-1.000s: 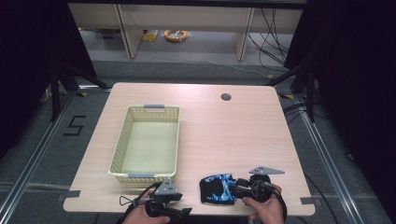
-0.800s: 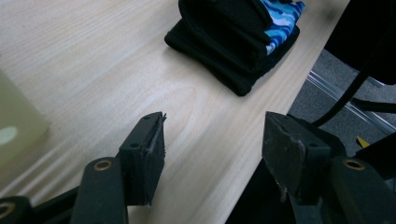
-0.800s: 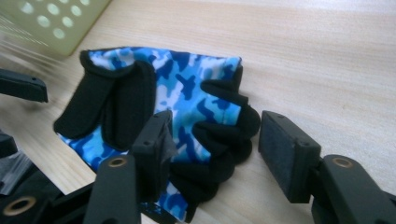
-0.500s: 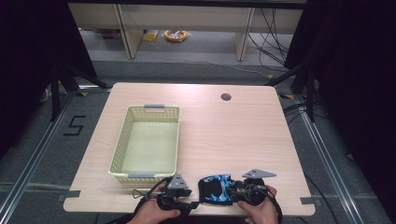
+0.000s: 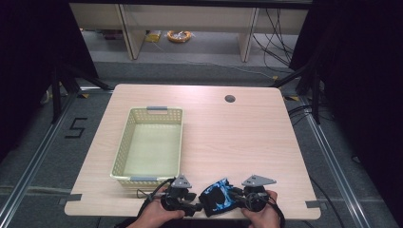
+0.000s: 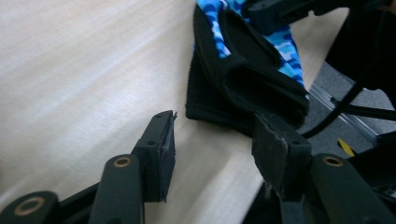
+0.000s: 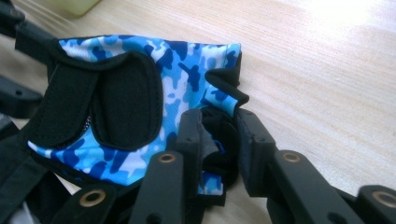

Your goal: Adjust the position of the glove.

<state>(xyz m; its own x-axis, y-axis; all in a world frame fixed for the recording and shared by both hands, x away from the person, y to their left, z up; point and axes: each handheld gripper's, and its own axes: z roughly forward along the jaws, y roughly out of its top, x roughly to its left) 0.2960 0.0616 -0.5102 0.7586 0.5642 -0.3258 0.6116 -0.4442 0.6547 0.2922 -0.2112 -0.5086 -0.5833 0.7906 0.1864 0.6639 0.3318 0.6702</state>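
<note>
**Glove pinched at the table's near edge**

The right gripper (image 7: 218, 140) is clamped on a fold of the blue camouflage glove (image 7: 140, 88). The left gripper (image 6: 212, 144) stands apart, the glove's black cuff just ahead of its jaws, near the right one.

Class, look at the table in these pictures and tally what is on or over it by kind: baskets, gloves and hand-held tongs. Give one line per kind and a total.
Baskets: 1, the pale yellow basket, standing empty on the table.
Gloves: 1, the blue camouflage glove at the near edge.
Tongs: 2, the left tongs and the right tongs.
Total: 4
</note>
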